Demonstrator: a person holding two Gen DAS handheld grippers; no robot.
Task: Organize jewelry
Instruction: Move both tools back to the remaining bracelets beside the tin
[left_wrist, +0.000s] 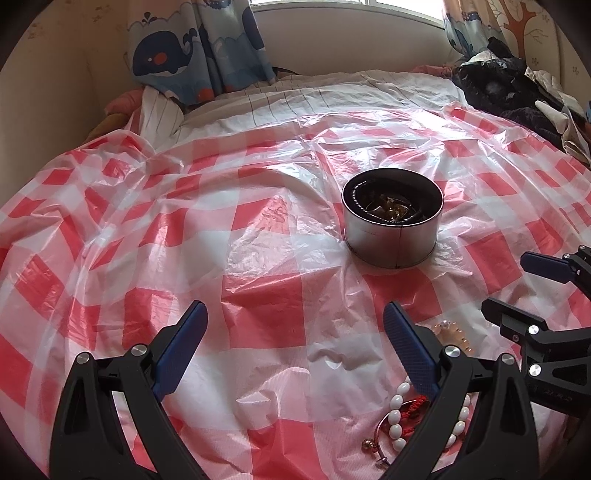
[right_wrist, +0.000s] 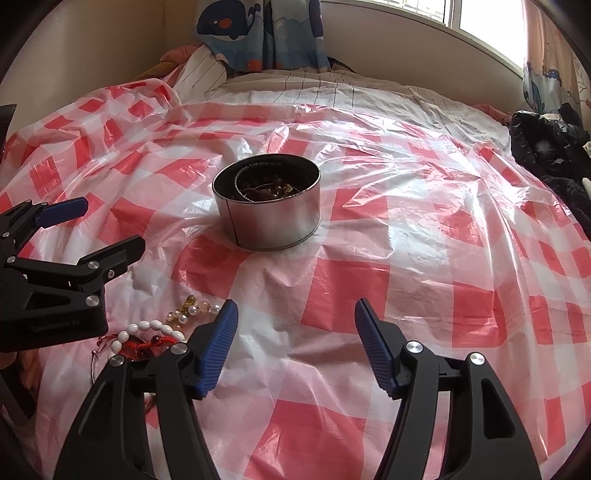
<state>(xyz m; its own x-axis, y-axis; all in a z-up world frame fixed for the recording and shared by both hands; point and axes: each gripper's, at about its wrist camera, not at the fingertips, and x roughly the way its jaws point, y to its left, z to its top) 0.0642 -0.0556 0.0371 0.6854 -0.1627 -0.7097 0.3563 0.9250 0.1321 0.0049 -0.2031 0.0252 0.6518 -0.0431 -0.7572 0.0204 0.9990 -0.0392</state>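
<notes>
— What are your tongs doing?
— My left gripper (left_wrist: 295, 325) and right gripper (right_wrist: 295, 325) both gape, released, gripping nothing.
— The jewelry?
— White bead bracelet (right_wrist: 147, 328) lies near, left of my right tongs; farther off, the round tin (right_wrist: 266, 206) holds more pieces.

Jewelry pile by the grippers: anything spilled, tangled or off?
Nothing damaged. A few pieces lie loose on the checked plastic sheet outside the round tin: a white bead bracelet overlapping a red cord piece, and a pearl and gold cluster. Both the left gripper and the right gripper are open and empty.
</notes>
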